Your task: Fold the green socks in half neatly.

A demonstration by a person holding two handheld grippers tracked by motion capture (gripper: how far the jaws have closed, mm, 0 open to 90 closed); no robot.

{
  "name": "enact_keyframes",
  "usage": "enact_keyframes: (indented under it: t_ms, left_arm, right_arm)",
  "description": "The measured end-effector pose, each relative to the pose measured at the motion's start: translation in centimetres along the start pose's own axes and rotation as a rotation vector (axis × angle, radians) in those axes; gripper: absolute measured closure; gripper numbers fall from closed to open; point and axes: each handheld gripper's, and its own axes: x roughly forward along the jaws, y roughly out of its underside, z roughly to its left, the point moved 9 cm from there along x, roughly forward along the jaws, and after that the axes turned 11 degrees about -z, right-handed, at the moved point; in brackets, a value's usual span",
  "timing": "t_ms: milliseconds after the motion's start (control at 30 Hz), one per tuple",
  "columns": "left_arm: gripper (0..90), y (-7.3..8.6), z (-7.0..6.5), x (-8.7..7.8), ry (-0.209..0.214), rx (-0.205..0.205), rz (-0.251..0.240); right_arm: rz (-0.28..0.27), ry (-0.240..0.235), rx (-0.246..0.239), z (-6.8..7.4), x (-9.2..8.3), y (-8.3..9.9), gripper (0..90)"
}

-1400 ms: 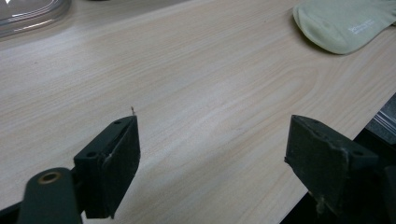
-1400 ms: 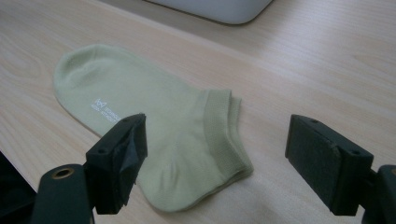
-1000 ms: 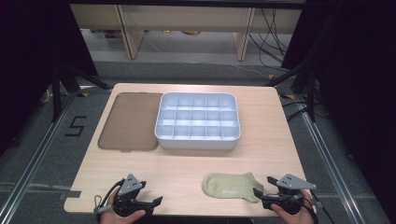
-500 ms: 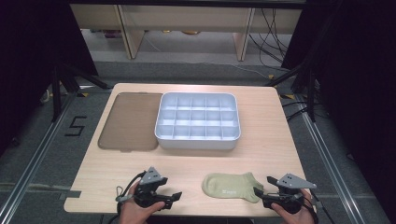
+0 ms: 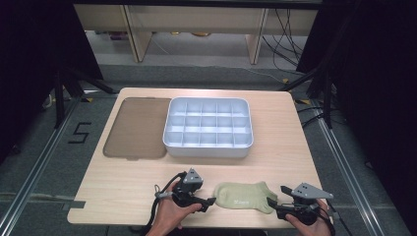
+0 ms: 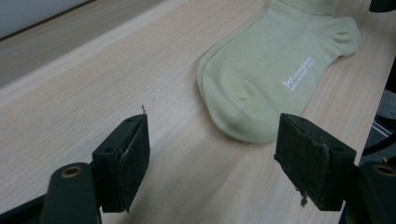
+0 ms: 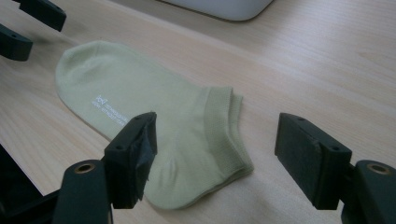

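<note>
Both claws gape: left claw [image 5: 209, 201] just narrowing, empty, at the sock's [image 5: 244, 196] toe; right claw [image 5: 271, 205] straddles its cuff. Compartmented tray [image 5: 208, 147] holds nothing.

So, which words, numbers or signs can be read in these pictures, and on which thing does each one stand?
"5": dark mark on the floor, left of the table.
White logo and two small lines of print on the green sock: too small and blurred to read in both gripper views.
Small print on the grey plate of the left gripper: unreadable.
No other text.
</note>
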Motion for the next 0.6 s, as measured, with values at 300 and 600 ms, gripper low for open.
enact_keyframes:
  t_ms: [300,600]
  left_arm:
    - [31.0,-0.9,-0.5,2.1,-0.009,0.114,0.037]
    - [42.8,-0.9,-0.2,3.5,-0.029,0.157,0.058]
  right_arm:
    - [-0.018,-0.009,-0.039,-0.2,0.1,-0.3,29.5]
    - [-0.018,-0.013,-0.044,-0.2,0.1,-0.3,29.1]
